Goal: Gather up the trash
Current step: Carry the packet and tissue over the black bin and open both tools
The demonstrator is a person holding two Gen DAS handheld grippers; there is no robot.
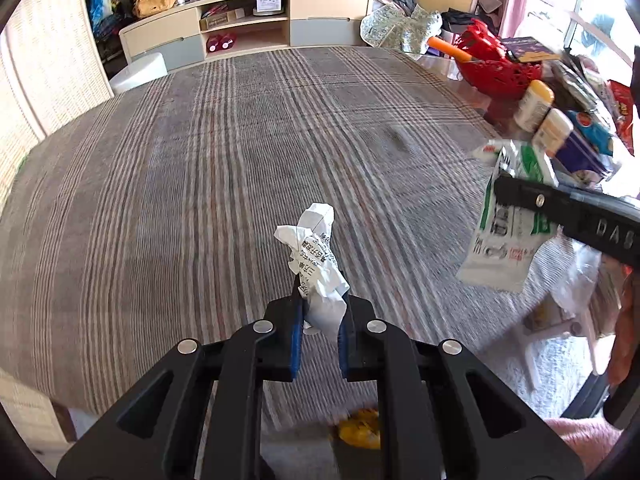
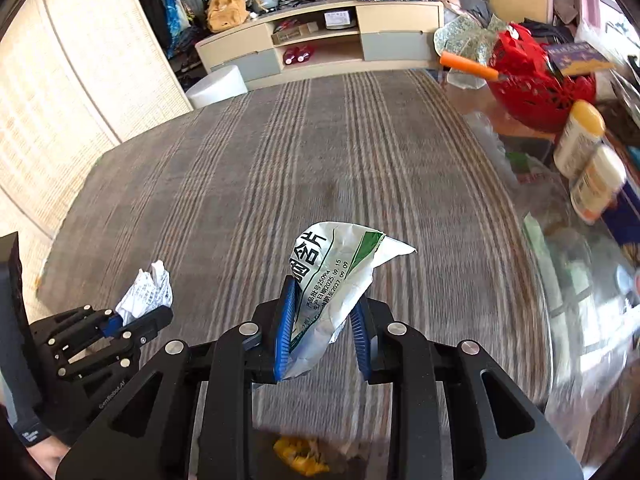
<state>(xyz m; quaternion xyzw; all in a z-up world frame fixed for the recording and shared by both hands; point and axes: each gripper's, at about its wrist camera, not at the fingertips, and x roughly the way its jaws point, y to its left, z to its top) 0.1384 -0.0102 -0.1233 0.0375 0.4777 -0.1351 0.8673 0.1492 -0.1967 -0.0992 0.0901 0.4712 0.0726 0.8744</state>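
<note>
Left tongs pinch crumpled paper; right tongs clamp the wrapper; release both squarely over the yellow scraps at 6 o'clock.

The yellow object is blurred and half hidden by the fingers.

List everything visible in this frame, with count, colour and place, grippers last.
crumpled paper: one, white with black print, between the left gripper's fingers
packet: one, white and green, between the right gripper's fingers
yellow scrap: one, yellow, low in view beneath the grippers
rug: one, grey striped, covering the floor
basket: one, red, on the glass table
bottles: two, white with yellow caps, on the glass table
glass table: one, clear, right side
TV cabinet: one, beige and grey, far wall
stool: one, white, near the cabinet
left gripper: shut on the paper
right gripper: shut on the packet
</note>
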